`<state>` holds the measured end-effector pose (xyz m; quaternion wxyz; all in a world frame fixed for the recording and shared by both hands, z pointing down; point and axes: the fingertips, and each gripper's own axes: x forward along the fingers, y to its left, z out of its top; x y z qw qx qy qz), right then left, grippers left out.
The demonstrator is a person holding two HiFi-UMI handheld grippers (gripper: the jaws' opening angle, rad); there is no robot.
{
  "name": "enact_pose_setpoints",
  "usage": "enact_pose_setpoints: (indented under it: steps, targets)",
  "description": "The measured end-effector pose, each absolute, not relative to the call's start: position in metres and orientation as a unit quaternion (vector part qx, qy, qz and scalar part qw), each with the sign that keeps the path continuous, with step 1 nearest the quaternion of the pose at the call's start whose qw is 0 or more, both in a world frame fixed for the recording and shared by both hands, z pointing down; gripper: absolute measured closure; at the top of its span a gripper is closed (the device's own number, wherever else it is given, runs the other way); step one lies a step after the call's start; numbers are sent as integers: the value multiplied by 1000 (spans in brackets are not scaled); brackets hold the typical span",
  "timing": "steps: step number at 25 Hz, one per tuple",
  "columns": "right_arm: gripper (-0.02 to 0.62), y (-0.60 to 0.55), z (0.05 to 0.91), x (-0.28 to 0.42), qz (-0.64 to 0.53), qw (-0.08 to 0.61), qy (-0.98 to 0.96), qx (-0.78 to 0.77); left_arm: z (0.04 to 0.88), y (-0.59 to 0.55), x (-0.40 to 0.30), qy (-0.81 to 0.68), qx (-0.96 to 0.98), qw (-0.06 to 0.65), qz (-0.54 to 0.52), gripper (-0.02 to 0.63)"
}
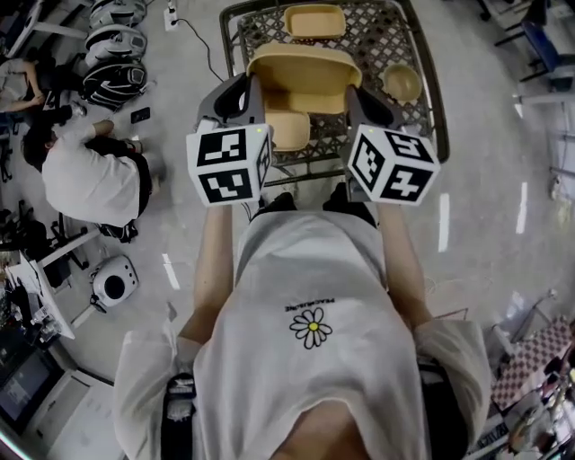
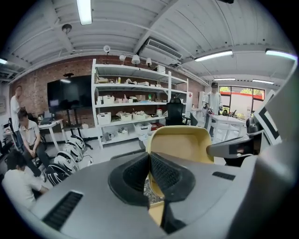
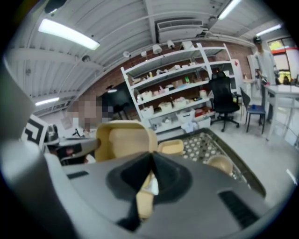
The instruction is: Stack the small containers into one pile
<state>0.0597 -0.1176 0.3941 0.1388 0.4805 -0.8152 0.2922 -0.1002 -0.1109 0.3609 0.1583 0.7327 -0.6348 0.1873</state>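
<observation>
A large tan container point(image 1: 304, 74) hangs tilted above the mesh table point(image 1: 382, 36), its opening turned towards me. My left gripper point(image 1: 244, 92) is shut on its left wall and my right gripper point(image 1: 361, 95) is shut on its right wall. In the left gripper view the container point(image 2: 184, 144) rises just behind the closed jaws point(image 2: 149, 156). The right gripper view shows it point(image 3: 124, 140) to the left of the closed jaws point(image 3: 152, 156). A small square container point(image 1: 287, 128) lies below it. Another container point(image 1: 314, 20) and a round bowl point(image 1: 402, 81) rest on the table.
The table's dark rim point(image 1: 438, 99) frames the mesh. A person point(image 1: 90, 175) sits on the floor at the left near several helmets point(image 1: 112, 54). White shelves point(image 2: 131, 107) and an office chair point(image 3: 222, 100) stand beyond the table.
</observation>
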Motion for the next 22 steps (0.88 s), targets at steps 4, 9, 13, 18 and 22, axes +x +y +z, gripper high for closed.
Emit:
enact_pose_setpoints:
  steps: [4,9,13,18,22]
  targets:
    - [558,-108,423,31,322,159,-787,501,390,-107,-129,-610,746,174,205,577]
    - [558,-85,463,7,375,200,-760,492,435,-93,-153,-586,742,220,240,577]
    - [558,-77,493,3,405,245,-739,479,475,-84,-159,-566,728,278,268,577]
    - [558,-73,531,1,442,278,-711,471,514,-81,-160,-541,725,310,292,577]
    - [558,-62,558,-3,471,303,-690,460,544,-69,-164,-523,712,342,321,577]
